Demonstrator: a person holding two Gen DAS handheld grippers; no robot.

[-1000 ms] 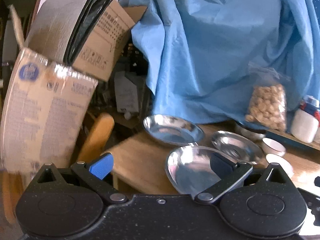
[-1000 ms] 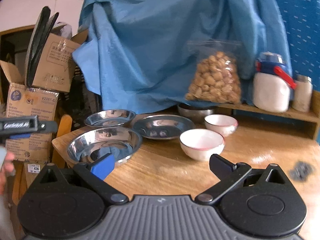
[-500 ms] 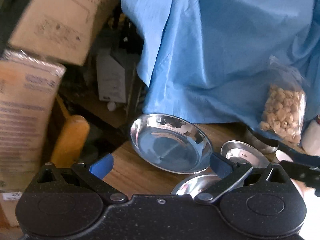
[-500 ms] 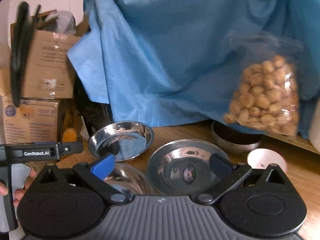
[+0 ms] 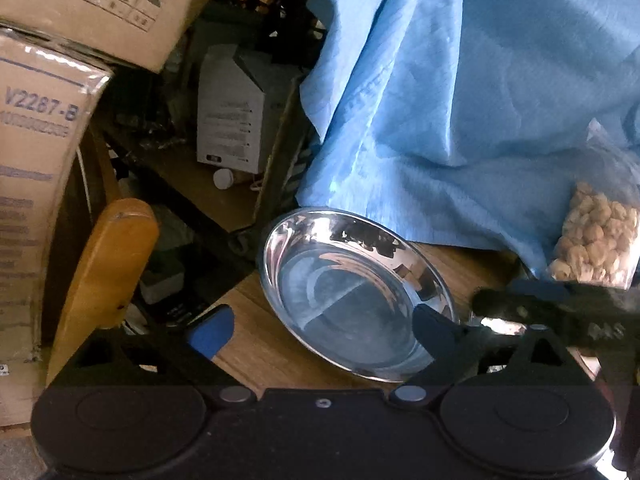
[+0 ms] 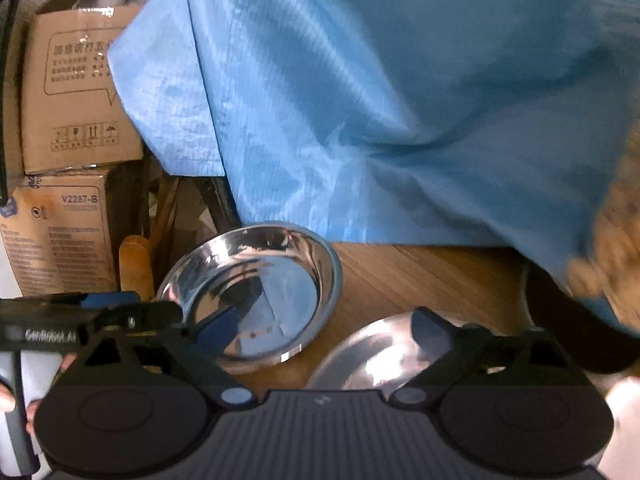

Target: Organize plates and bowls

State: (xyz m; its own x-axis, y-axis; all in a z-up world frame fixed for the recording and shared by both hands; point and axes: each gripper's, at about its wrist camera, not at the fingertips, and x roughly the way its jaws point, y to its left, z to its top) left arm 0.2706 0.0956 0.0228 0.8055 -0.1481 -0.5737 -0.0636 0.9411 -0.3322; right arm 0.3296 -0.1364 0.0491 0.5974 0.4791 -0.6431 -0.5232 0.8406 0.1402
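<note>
between the spread fingers of the left gripper [image 5: 322, 326] lies a steel plate [image 5: 352, 292] near the wooden table [image 5: 264, 352] corner, likely the next pick. right gripper [image 6: 320, 330] gapes empty too, above a second steel plate [image 6: 376, 356]. behind hang blue cloth [image 5: 460, 100], a snack bag [image 5: 596, 244] and cardboard boxes [image 6: 76, 92], crowding the far edge.

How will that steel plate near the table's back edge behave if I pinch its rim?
The steel plate looks polished, so probably slippery between the fingers. It looks thin and shallow, likely light and stiff. Pinched at one rim, it may tilt or swing.
</note>
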